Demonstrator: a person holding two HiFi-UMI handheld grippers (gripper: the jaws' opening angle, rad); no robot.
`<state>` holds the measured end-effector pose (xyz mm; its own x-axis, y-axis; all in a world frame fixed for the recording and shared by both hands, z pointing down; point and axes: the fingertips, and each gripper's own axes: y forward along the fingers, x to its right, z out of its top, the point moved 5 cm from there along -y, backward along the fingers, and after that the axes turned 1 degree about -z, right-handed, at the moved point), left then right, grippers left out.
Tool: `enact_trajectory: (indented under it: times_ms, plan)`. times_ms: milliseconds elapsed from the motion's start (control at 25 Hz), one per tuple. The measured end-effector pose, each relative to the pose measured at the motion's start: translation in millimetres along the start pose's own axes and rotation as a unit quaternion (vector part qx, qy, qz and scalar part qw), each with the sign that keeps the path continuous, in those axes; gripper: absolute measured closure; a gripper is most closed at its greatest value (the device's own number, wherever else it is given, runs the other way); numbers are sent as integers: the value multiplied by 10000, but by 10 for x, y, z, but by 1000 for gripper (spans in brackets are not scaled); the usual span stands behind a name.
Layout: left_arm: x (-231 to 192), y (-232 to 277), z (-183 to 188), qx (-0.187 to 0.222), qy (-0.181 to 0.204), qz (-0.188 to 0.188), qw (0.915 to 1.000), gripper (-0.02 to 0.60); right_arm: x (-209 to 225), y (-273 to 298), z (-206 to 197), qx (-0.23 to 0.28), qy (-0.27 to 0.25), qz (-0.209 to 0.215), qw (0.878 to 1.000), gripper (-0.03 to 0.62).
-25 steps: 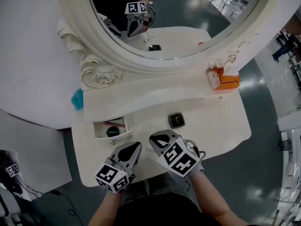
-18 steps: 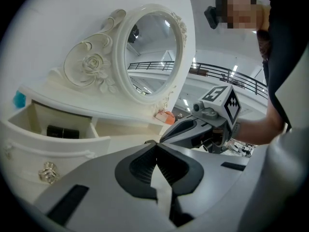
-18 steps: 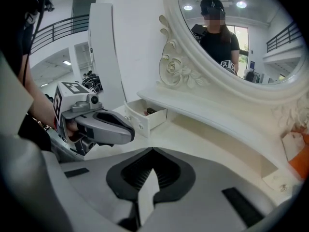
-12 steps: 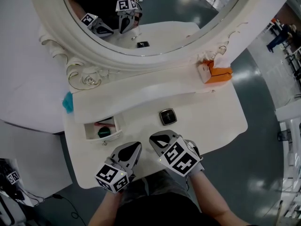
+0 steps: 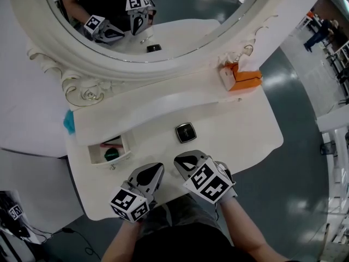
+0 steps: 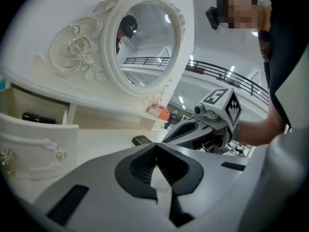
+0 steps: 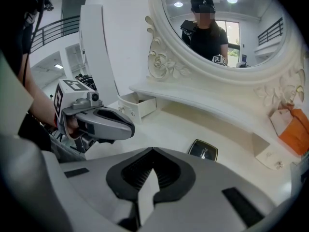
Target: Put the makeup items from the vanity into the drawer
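Vanity: the white carved wooden vanity table is standing under its oval mirror; its top is carrying only one loose makeup item.
Drawer: the small white open drawer is sitting at the top's left end; a round green item and a reddish item are lying inside it.
Left gripper: the left gripper is hovering over the near edge; its jaws are pressing together on nothing.
Right gripper: the right gripper is hovering beside it; its jaws are likewise meeting, empty.
Compact: the black square gold-rimmed compact is lying flat just beyond the right gripper's tips, a little right of its jaw line; being square, it is offering no long axis; the right gripper is sitting nearer; the drawer is lying to the compact's left.
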<state>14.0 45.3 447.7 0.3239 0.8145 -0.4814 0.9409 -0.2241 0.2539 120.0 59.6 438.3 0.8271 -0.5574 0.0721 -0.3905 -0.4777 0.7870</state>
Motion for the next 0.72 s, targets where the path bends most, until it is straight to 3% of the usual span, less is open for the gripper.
enact_trajectory:
  times_ms: [480, 640, 720]
  plan:
    - [47, 194, -76, -131, -88, -69, 9999, 568, 196, 24, -303, -328, 226, -153, 9991, 568]
    - [45, 242, -90, -158, -114, -52, 9998, 568, 196, 90, -442, -744, 79, -44, 9972, 474]
    - [40, 265, -97, -168, -124, -41, 9998, 568, 200, 122, -501, -861, -2, -46, 9963, 467]
